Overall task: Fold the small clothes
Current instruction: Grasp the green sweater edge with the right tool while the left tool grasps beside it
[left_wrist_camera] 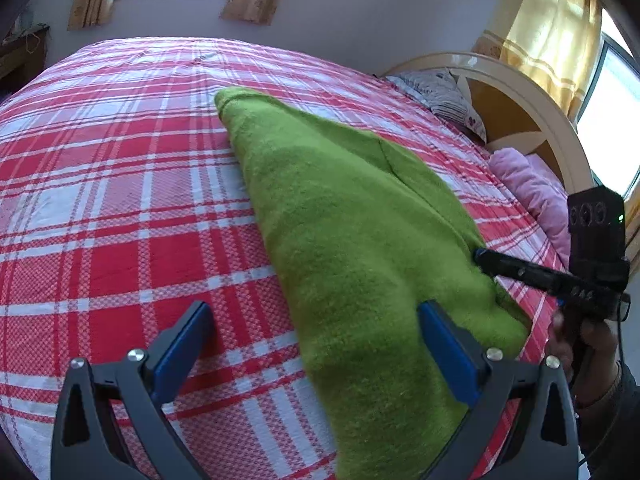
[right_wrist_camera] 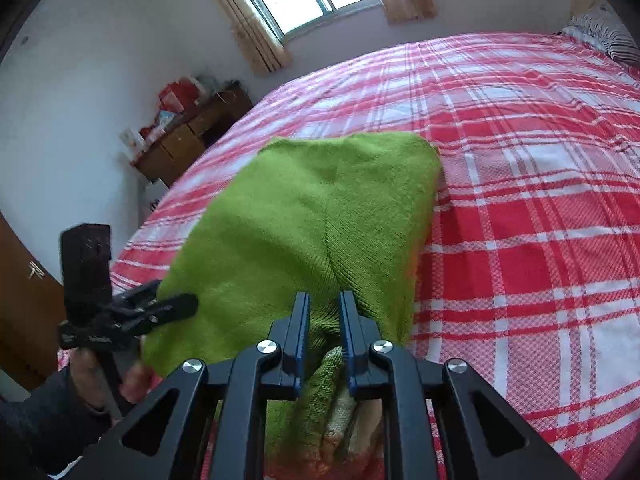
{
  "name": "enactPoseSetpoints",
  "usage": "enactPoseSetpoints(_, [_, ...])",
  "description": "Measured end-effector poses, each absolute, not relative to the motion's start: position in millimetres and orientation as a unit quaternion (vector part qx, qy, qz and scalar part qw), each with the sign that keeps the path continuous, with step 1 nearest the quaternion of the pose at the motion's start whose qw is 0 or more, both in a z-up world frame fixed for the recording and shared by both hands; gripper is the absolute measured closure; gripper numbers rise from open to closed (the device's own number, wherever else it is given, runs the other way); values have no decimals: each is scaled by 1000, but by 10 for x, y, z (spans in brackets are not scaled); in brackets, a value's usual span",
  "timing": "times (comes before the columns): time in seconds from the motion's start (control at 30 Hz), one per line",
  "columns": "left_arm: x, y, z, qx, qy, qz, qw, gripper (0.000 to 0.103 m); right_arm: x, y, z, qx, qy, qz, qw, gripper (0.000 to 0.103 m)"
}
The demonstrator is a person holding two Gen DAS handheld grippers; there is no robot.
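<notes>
Green knitted garment [left_wrist_camera: 352, 216] draped lengthwise over red-and-white plaid bedspread [left_wrist_camera: 120, 208], far end flat on the bed, near end lifted toward both grippers. Left gripper [left_wrist_camera: 316, 344] spread wide, right blue pad [left_wrist_camera: 448, 352] against the cloth's near portion, left pad over bare bedspread, nothing pinched. Right gripper [right_wrist_camera: 324, 332] narrowed around a bunched fold of the garment's near edge [right_wrist_camera: 320, 312], a small gap visible between the pads. Pink pillow [left_wrist_camera: 532, 192] well beyond, by the headboard [left_wrist_camera: 532, 92].
</notes>
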State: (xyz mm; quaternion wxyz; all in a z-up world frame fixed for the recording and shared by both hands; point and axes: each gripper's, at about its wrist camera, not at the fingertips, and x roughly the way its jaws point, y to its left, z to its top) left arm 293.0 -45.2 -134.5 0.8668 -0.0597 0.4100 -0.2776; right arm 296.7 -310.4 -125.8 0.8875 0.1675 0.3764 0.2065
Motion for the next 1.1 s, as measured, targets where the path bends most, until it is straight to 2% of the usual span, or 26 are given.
enactPoseSetpoints(0.03, [2927, -464, -1343, -57, 410, -279, 867, 0, 2956, -3154, -1230, 178, 362, 211, 891, 87])
enactPoseSetpoints(0.07, [2926, -477, -1343, -53, 411, -280, 866, 0, 2928, -3215, -1195, 190, 350, 207, 894, 82])
enactPoseSetpoints(0.1, [2922, -494, -1343, -49, 412, -280, 866, 0, 2933, -3289, -1180, 202, 341, 194, 898, 61])
enactPoseSetpoints(0.17, [2927, -515, -1353, -44, 413, -281, 865, 0, 2960, -3459, -1168, 236, 324, 167, 901, 29])
enactPoseSetpoints(0.47, [2936, -538, -1358, -38, 416, -283, 863, 0, 3563, -3783, -1490, 304, 370, 130, 868, 30])
enactPoseSetpoints(0.87, [2956, -559, -1359, -40, 417, -289, 861, 0, 4129, -3591, -1671, 311, 393, 155, 851, 55])
enactPoseSetpoints(1.03, [2955, -562, -1358, -39, 416, -294, 860, 0, 4164, -3570, -1709, 320, 395, 181, 842, 57])
enactPoseSetpoints(1.1, [2948, -567, -1360, -38, 416, -296, 859, 1, 4179, -3618, -1752, 339, 395, 194, 832, 60])
